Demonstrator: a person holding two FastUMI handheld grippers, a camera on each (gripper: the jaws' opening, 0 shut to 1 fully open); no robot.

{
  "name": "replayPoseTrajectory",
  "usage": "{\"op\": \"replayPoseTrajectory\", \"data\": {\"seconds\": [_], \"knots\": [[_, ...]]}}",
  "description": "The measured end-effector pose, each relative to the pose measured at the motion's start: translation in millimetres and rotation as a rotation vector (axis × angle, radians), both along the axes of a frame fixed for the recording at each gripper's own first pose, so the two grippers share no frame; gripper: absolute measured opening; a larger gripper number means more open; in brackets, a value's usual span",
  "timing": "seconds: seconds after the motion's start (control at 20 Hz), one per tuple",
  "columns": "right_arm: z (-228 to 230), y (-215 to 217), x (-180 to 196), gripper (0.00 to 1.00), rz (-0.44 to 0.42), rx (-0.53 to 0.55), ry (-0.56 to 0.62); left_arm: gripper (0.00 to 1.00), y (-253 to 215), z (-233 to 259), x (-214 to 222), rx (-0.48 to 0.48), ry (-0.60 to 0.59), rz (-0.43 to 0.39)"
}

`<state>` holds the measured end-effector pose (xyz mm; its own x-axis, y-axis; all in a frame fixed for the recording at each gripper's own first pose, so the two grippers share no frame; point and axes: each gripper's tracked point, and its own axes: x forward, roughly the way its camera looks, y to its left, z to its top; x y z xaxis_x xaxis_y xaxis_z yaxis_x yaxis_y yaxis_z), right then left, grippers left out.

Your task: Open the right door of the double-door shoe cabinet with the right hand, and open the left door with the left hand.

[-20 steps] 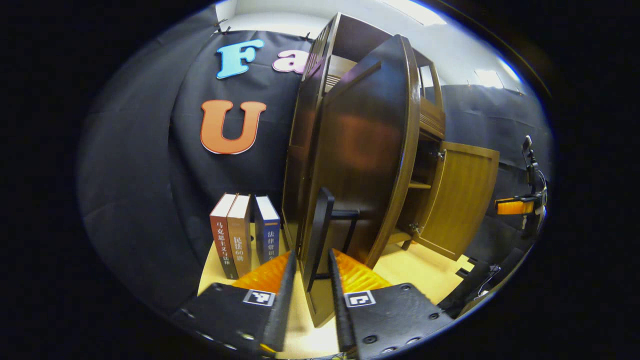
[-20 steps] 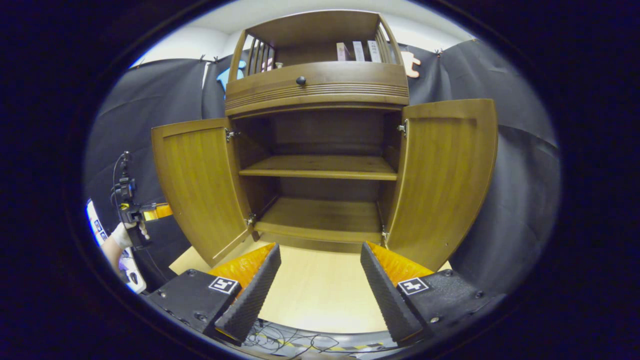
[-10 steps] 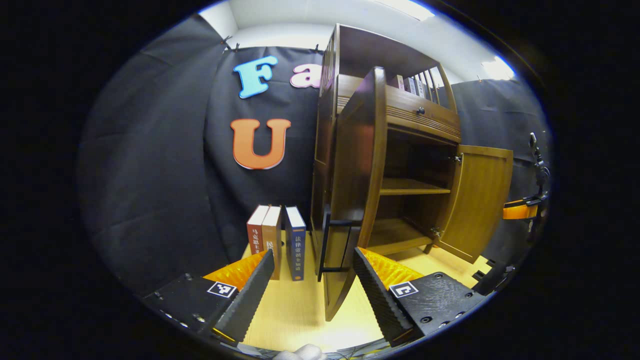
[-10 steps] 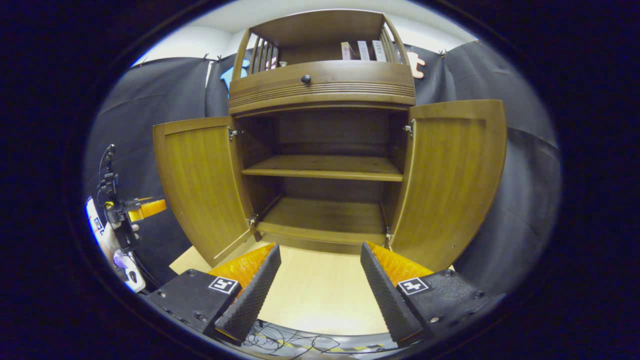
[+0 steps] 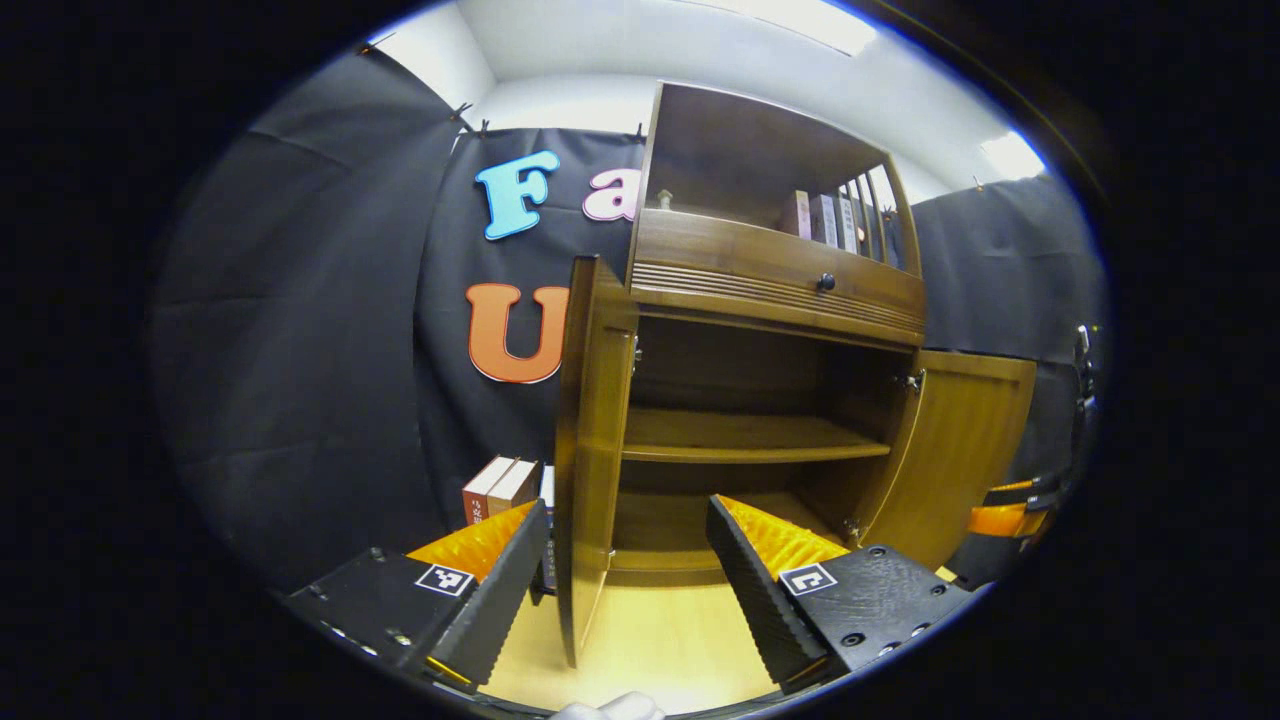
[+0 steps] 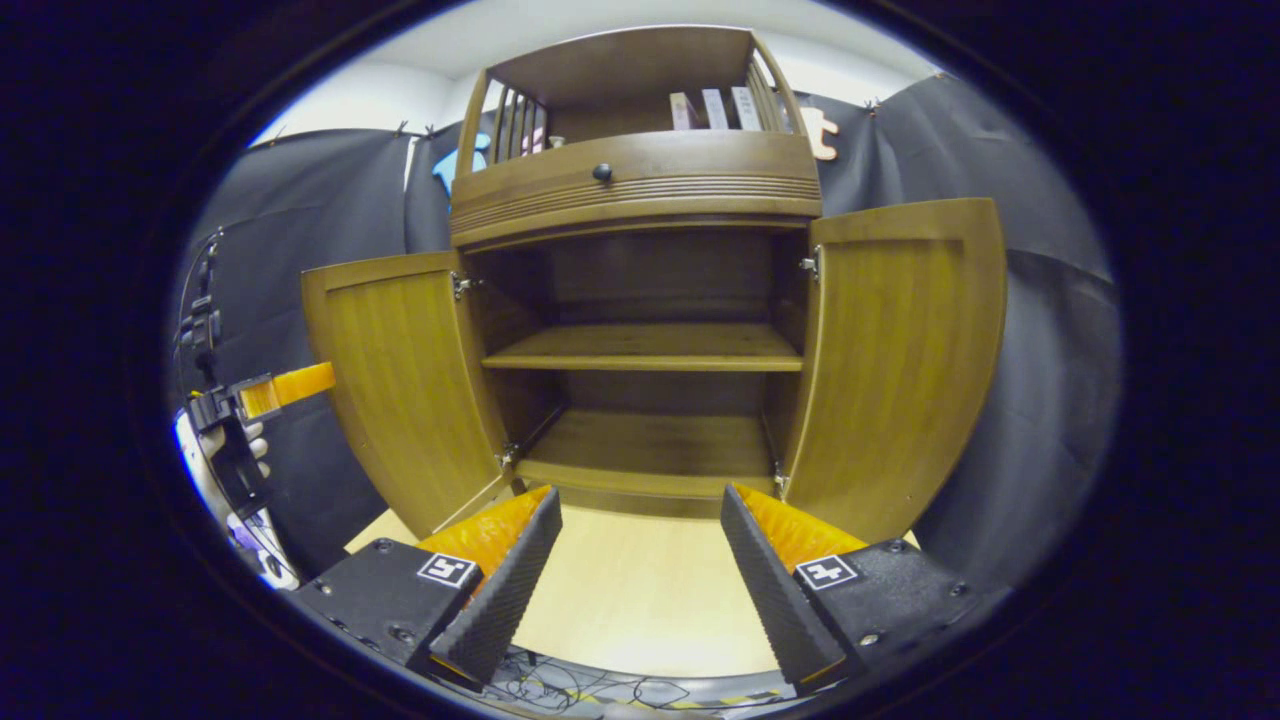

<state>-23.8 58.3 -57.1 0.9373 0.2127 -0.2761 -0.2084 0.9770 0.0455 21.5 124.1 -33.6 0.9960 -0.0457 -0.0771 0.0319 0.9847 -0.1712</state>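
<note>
A pale wood floor (image 6: 640, 590) runs up to the foot of the shoe cabinet (image 6: 640, 180), which stands against black cloth walls under a white ceiling. Both doors are swung wide: in the right gripper view the left door (image 6: 400, 380) and the right door (image 6: 900, 360) flare outward to either side of two bare shelves (image 6: 645, 350), with a drawer and a few books in the open top above. In the left gripper view the left door (image 5: 590, 450) is seen nearly edge-on, its free edge between the fingers but touching neither, and some books (image 5: 500, 485) stand on the floor just beyond it by the wall. The left gripper (image 5: 625, 570) has its jaws apart and holds nothing. The right gripper (image 6: 640, 560) faces the cabinet's middle, jaws apart and empty, with bare floor between it and the cabinet.
</note>
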Motion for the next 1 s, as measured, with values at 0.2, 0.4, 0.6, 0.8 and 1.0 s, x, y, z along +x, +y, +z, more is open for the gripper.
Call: {"op": "replayPoseTrajectory", "data": {"seconds": [0.2, 0.4, 0.6, 0.8, 1.0], "knots": [[12.2, -20.1, 2.3, 1.00, -0.059, 0.036, -0.032, 0.84, -1.1, -0.7, 5.6, 0.033, 0.010, 0.115], [13.6, -39.5, 4.1, 1.00, -0.110, 0.047, -0.043, 0.95, -28.9, 10.6, -1.1, 0.075, -0.031, 0.142], [16.0, -53.5, 6.0, 1.00, -0.163, 0.064, -0.061, 0.95, -70.7, 15.6, -9.0, 0.124, -0.055, 0.107], [26.1, -64.2, 5.4, 1.00, -0.198, 0.073, -0.101, 0.95, -103.7, 16.3, -15.8, 0.182, -0.076, 0.051], [29.8, -65.9, 5.7, 1.00, -0.197, 0.058, -0.112, 0.96, -119.9, 14.0, -18.6, 0.183, -0.068, 0.014]]}}
